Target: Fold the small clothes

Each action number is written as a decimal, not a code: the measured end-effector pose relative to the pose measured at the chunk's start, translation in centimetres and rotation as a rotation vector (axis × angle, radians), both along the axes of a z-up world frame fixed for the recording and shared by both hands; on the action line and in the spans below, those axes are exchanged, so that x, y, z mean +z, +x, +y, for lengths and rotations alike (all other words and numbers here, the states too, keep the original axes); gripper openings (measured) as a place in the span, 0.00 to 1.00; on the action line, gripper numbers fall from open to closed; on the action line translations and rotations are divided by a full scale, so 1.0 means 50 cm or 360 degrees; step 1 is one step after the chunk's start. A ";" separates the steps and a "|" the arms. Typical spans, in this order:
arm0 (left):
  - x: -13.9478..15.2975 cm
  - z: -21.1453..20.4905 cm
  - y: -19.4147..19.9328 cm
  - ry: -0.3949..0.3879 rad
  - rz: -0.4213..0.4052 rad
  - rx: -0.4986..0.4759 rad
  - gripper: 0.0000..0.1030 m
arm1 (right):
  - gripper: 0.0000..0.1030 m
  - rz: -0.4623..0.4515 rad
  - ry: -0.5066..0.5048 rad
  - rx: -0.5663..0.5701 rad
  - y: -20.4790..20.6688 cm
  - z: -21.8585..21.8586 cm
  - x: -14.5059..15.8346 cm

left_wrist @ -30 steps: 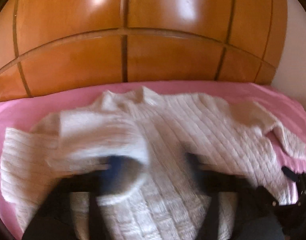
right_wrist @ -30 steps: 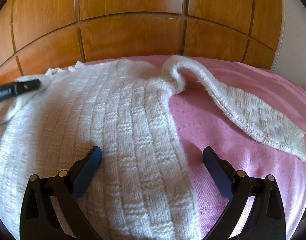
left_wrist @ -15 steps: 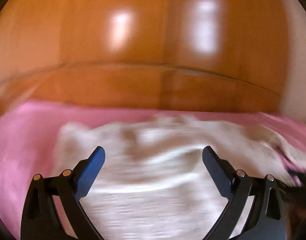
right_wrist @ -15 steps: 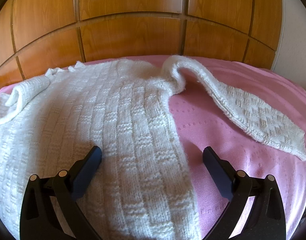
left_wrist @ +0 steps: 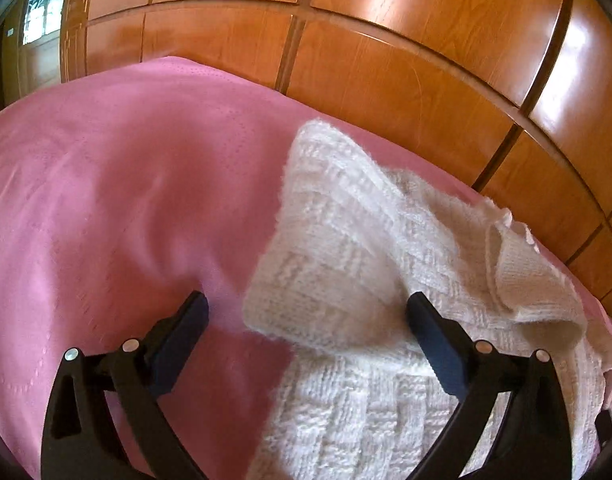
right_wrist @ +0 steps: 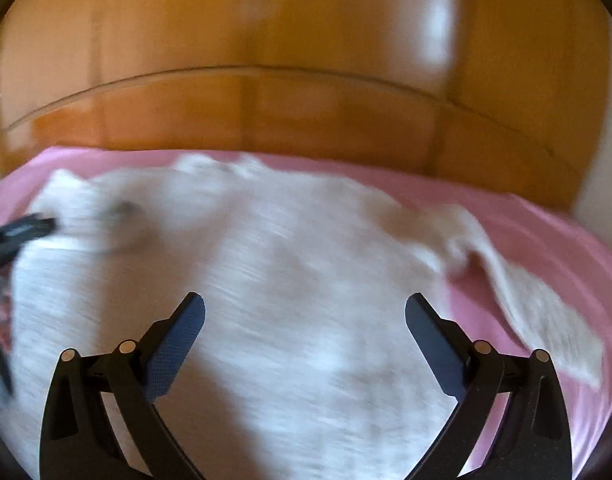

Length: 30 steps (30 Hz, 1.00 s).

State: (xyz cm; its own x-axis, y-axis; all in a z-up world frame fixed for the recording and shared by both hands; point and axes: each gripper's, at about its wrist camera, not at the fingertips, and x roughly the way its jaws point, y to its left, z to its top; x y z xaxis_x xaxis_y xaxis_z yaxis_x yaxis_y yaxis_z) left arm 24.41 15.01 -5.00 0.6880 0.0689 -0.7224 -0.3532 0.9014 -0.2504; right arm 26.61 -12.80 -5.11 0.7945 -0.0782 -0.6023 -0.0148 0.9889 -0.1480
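A white knitted sweater (left_wrist: 405,400) lies flat on a pink bedspread (left_wrist: 106,200). Its left sleeve (left_wrist: 325,248) is folded inward over the body, cuff towards me. My left gripper (left_wrist: 307,312) hovers open over the cuff's edge, one finger above the pink cover and the other above the knit, with nothing held. The right wrist view is blurred. It shows the sweater (right_wrist: 286,260) spread wide, with the right sleeve (right_wrist: 545,320) stretched out to the right on the bedspread. My right gripper (right_wrist: 304,308) is open above the sweater's body and holds nothing.
A glossy wooden headboard (left_wrist: 385,60) runs along the far side of the bed. A window (left_wrist: 38,12) shows at the far left and a white wall (right_wrist: 601,200) at the right. Bare pink cover lies left of the sweater. The left gripper's black frame (right_wrist: 14,236) crosses the right view's left edge.
The left gripper came off the folded sleeve and swung left and rolled, so it now faces the sweater's left edge. The right gripper held still, then rose and pulled back, blurring its view.
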 end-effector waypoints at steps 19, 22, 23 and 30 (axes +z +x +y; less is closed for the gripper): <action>-0.013 -0.021 0.014 0.0039 0.0004 -0.0009 0.97 | 0.97 0.0232 0.0360 -0.0400 0.205 -0.045 -0.059; -0.012 -0.021 0.014 0.0038 0.0003 -0.0010 0.98 | 0.97 0.0201 0.0539 -0.0497 0.169 -0.100 -0.079; -0.012 -0.020 0.014 0.0036 0.0002 -0.0010 0.98 | 0.97 0.0162 0.0608 -0.0478 0.154 -0.115 -0.081; -0.011 -0.017 0.012 0.0021 -0.0010 -0.0013 0.98 | 0.97 0.0056 0.0787 -0.0373 0.093 -0.146 -0.091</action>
